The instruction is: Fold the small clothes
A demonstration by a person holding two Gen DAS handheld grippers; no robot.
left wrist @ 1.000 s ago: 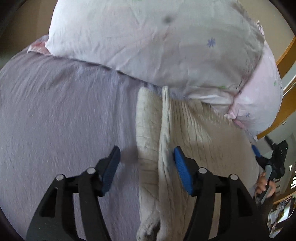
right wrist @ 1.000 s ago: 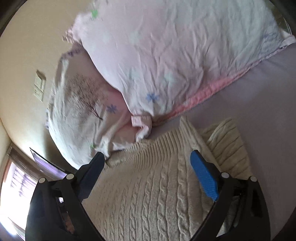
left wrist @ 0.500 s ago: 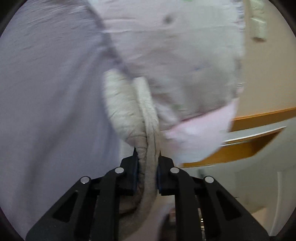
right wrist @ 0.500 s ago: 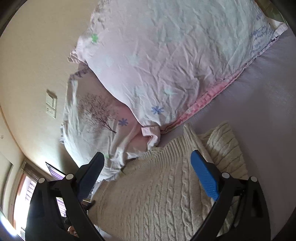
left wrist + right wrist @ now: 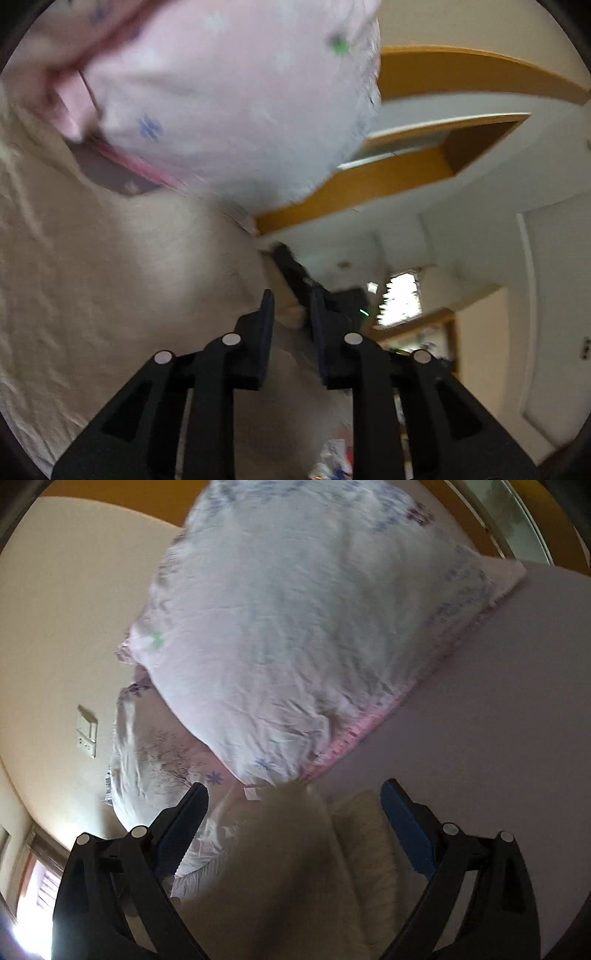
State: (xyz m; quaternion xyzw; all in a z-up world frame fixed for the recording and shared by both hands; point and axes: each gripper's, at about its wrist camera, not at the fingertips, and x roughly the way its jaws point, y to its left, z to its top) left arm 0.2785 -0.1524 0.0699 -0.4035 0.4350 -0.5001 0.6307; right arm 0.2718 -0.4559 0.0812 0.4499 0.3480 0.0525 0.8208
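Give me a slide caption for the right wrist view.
Open right gripper poised over a cream knit sweater beside a floral pillow.

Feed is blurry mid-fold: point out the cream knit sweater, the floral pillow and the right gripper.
cream knit sweater (image 5: 295, 878): right wrist view, blurred raised fold.
floral pillow (image 5: 303, 627): right wrist view, middle of its face.
right gripper (image 5: 293, 812): right wrist view, open gap between fingertips.

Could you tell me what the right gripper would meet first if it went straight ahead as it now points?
Probably the cream knitted sweater lying between the open right gripper; the floral pillow sits beyond it, though depth is blurred.
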